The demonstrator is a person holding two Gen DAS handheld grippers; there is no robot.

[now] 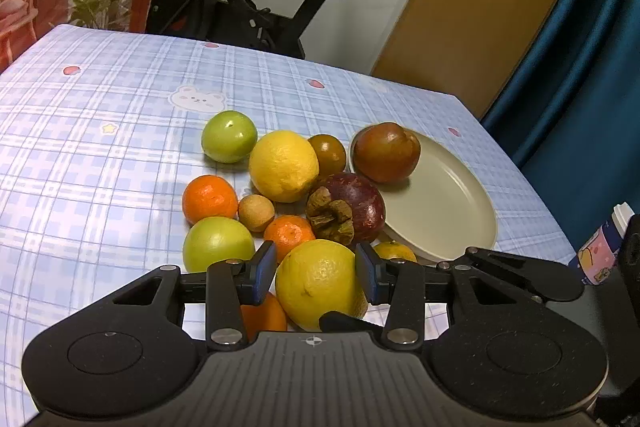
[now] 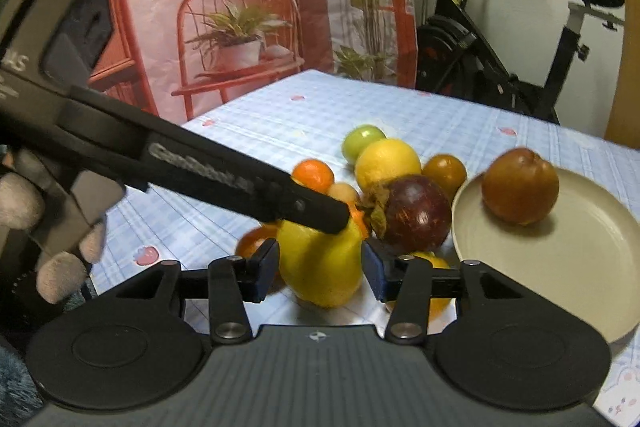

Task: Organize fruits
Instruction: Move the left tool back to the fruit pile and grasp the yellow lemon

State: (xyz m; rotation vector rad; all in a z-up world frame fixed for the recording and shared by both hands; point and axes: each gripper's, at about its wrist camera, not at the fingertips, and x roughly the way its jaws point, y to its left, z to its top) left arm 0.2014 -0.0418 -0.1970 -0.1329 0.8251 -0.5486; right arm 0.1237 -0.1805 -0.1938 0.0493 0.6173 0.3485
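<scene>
The near lemon [image 1: 318, 283] has a pebbled, dull-waxy yellow rind; the mangosteen [image 1: 356, 207] shows a glossy purple shell with a dry, papery brown calyx; the plate [image 1: 452, 211] is smooth matt cream (ceramic or plastic, hard to tell); the tablecloth [image 1: 120, 99] looks like smooth printed cloth; the left gripper [image 1: 316, 273] is matt black speckled plastic with shiny metal rivets.

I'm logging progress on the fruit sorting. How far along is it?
Barely started: only one brown fruit sits on the plate. In hand: both tools are at the near lemon, the left tool and the right tool each with pads against its sides. Left on the cloth: the other lemon, the mangosteen, green fruits and oranges.
</scene>
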